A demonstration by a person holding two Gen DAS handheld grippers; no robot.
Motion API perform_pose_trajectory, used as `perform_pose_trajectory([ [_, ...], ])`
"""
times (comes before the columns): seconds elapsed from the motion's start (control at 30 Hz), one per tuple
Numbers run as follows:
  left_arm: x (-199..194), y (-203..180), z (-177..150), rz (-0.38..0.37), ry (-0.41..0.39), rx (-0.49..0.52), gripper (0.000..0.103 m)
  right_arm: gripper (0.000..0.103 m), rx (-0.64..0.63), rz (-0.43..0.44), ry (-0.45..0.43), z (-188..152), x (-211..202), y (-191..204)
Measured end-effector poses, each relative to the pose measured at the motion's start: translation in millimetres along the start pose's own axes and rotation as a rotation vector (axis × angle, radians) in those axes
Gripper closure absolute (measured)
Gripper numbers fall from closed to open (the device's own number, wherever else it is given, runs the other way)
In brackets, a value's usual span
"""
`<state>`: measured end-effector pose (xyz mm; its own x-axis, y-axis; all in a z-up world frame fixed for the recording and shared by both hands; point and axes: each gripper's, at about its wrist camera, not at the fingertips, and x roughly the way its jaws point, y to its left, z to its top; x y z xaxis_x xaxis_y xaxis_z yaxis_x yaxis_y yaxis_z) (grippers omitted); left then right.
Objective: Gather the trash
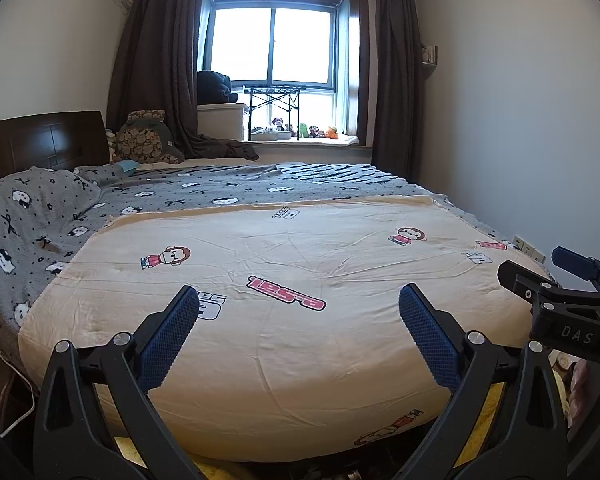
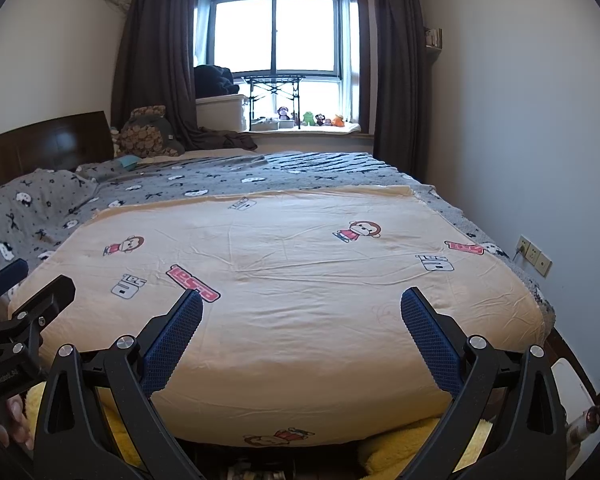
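Observation:
My left gripper [image 1: 299, 300] is open and empty, held over the foot of a bed covered by a cream cartoon-print sheet [image 1: 284, 264]. My right gripper [image 2: 301, 304] is open and empty too, over the same sheet [image 2: 300, 260]. The right gripper also shows at the right edge of the left wrist view [image 1: 556, 280], and the left gripper at the left edge of the right wrist view [image 2: 24, 292]. A small teal item [image 1: 127, 166] lies near the pillow [image 2: 127, 162]; I cannot tell what it is. No clear trash shows on the sheet.
A grey patterned blanket [image 1: 220, 188] covers the far half of the bed. A dark headboard [image 1: 40, 140] stands at left, a wall with sockets [image 2: 534, 254] at right. Curtains, a window sill with toys [image 1: 300, 132] and a folding rack lie beyond. Yellow fabric [image 2: 412, 448] lies below the bed's foot.

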<state>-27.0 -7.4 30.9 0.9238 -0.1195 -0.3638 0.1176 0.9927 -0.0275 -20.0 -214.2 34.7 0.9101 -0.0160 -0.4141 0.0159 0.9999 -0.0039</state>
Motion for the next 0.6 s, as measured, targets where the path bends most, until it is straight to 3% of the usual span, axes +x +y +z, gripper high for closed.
perform_pose_trajectory([
  [0.6, -2.2, -1.0, 2.0, -0.003, 0.001, 0.010, 0.008, 0.003, -0.003, -0.002, 0.002, 0.1, 0.9, 1.0],
])
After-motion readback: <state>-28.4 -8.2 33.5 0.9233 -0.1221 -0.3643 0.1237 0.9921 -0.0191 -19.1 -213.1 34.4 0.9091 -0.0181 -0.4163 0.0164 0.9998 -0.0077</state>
